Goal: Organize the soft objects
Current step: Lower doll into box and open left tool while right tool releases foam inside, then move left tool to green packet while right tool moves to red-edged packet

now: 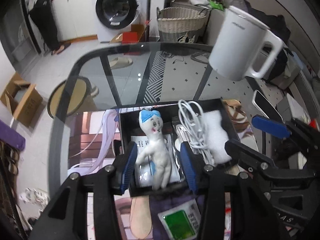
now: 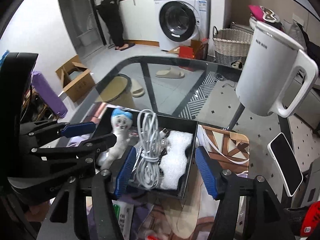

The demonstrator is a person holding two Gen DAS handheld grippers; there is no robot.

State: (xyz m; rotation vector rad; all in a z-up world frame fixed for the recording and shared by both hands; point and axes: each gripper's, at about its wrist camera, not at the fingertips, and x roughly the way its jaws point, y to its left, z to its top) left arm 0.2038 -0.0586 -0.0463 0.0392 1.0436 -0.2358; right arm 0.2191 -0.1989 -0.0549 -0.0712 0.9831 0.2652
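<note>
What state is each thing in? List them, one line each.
Left gripper: open, astride the doll, pads clear.
Right gripper: open, over the cable and foam.
White plush doll with blue cap: lying in the box.
White coiled cable: bundled, in the box.
Black open box: lidless.
White phone: screen dark.

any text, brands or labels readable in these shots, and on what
Nothing reads fully.
White kettle: dark brand word near its rim, blurred.
Washing machine: panel marks and sticker too small.
Cardboard box: side print unreadable.
Green sachet: printed characters too small.
White paper packet under the plush doll: a few characters, illegible.
Right tool's body: raised letters, perhaps "SAS", uncertain.
</note>
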